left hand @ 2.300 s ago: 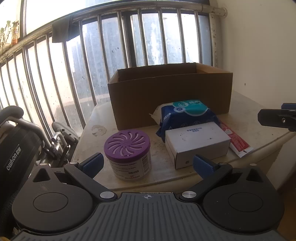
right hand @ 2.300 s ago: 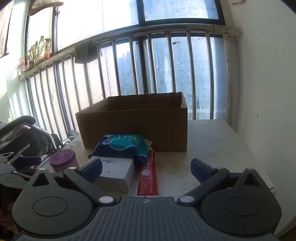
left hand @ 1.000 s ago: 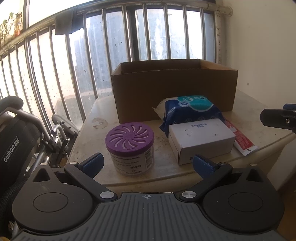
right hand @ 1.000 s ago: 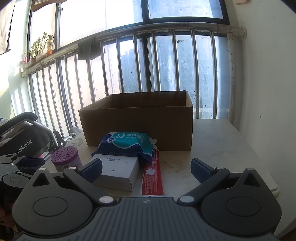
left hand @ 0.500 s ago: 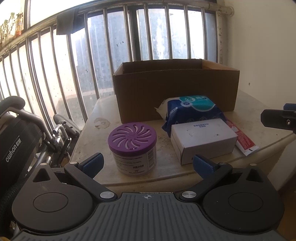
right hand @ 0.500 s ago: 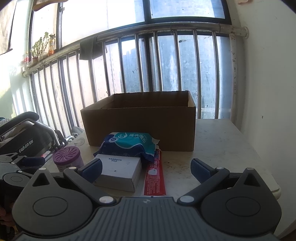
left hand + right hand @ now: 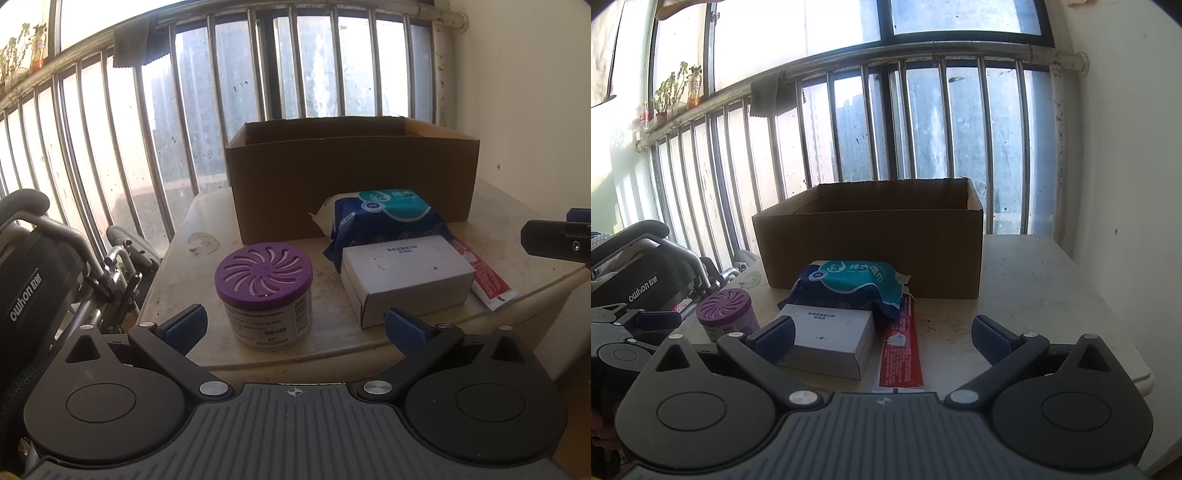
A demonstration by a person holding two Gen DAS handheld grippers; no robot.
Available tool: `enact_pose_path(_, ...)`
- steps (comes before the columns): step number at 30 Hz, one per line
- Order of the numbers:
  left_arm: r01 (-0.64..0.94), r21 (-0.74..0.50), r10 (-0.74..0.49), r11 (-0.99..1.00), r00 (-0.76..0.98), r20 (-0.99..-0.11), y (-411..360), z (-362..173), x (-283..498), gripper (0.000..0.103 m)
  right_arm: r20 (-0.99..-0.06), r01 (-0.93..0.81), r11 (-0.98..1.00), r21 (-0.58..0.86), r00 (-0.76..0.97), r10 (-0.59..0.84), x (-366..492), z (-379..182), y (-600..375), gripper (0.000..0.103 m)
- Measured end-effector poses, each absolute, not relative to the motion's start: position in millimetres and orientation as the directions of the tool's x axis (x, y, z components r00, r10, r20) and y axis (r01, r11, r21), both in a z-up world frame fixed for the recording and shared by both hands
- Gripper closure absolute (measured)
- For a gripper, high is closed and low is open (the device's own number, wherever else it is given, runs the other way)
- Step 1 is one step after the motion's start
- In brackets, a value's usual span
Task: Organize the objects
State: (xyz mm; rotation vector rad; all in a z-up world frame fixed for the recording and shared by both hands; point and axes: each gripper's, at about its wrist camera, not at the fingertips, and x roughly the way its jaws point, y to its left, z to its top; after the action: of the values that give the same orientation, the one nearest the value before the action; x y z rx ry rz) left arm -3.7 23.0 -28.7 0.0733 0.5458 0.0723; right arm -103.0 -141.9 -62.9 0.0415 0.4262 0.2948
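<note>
An open cardboard box (image 7: 351,177) (image 7: 875,247) stands at the back of a beige table (image 7: 199,218) (image 7: 1034,280). In front of it lie a blue wipes pack (image 7: 388,218) (image 7: 853,288), a white carton (image 7: 406,273) (image 7: 827,339), a red toothpaste tube (image 7: 487,280) (image 7: 901,350) and a purple-lidded air freshener jar (image 7: 266,291) (image 7: 726,314). My left gripper (image 7: 293,325) is open, just short of the jar. My right gripper (image 7: 882,339) is open, in front of the carton and tube; one of its fingers (image 7: 554,243) shows at the right edge of the left wrist view.
A metal railing (image 7: 147,129) (image 7: 923,122) with a hanging cloth (image 7: 768,96) runs behind the table. A folded wheelchair (image 7: 40,258) (image 7: 646,273) stands to the left. A white wall (image 7: 528,110) (image 7: 1126,147) bounds the right side. Bare tabletop lies right of the box.
Both grippers have shifted slightly, so the objects sit a little further right in both views. Nothing on the table has moved; both grippers stay open.
</note>
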Motion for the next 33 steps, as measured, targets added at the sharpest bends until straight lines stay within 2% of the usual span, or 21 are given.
enact_pose_path(33,-0.059,0.097,0.102,0.994,0.839,-0.534,26.6,-35.5,-1.6,0.0,-0.424,-0.28,0.954,0.107,0.855,0.298,-101.8,-69.1,-139.8,0.0)
